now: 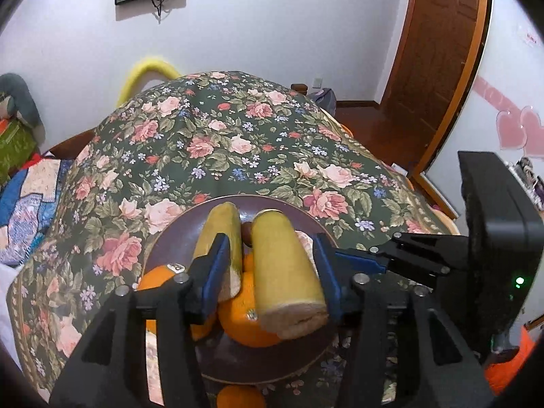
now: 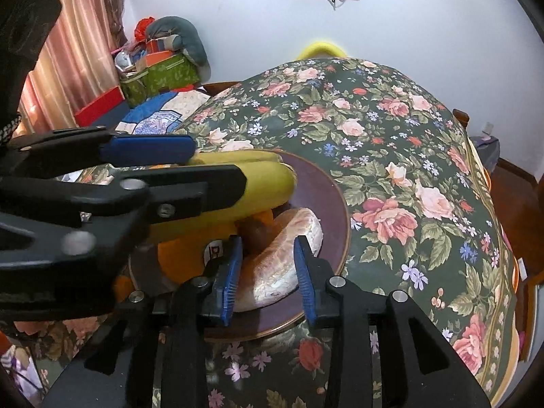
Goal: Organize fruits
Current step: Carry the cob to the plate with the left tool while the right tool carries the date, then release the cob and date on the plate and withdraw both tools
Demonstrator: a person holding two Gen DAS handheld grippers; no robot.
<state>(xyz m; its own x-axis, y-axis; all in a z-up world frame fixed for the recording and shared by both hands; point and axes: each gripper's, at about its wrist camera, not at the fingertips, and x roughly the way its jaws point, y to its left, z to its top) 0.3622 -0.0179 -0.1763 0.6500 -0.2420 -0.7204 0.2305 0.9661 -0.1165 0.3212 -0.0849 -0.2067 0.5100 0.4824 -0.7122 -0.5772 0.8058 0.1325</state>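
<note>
A dark brown plate (image 1: 170, 238) on the floral cloth holds oranges (image 1: 248, 326), two yellow-green cylinders with pale cut ends, a small brown fruit (image 1: 247, 234) and a pale crusty crescent piece (image 2: 272, 272). My left gripper (image 1: 272, 272) is open. The right-hand cylinder (image 1: 285, 272) lies between its blue pads, with a gap at the left pad. The other cylinder (image 1: 217, 231) lies under the left finger. My right gripper (image 2: 268, 282) is open narrowly, its pads close beside the pale piece resting on the plate (image 2: 340, 210). The left gripper (image 2: 221, 165) crosses the right wrist view from the left, over the cylinders.
One orange (image 1: 238, 397) sits on the cloth just in front of the plate. The flowered tablecloth (image 2: 408, 170) spreads beyond and to the right of the plate, falling off at its edges. Boxes and cushions (image 2: 159, 68) are stacked far left, and a wooden door (image 1: 438, 68) stands right.
</note>
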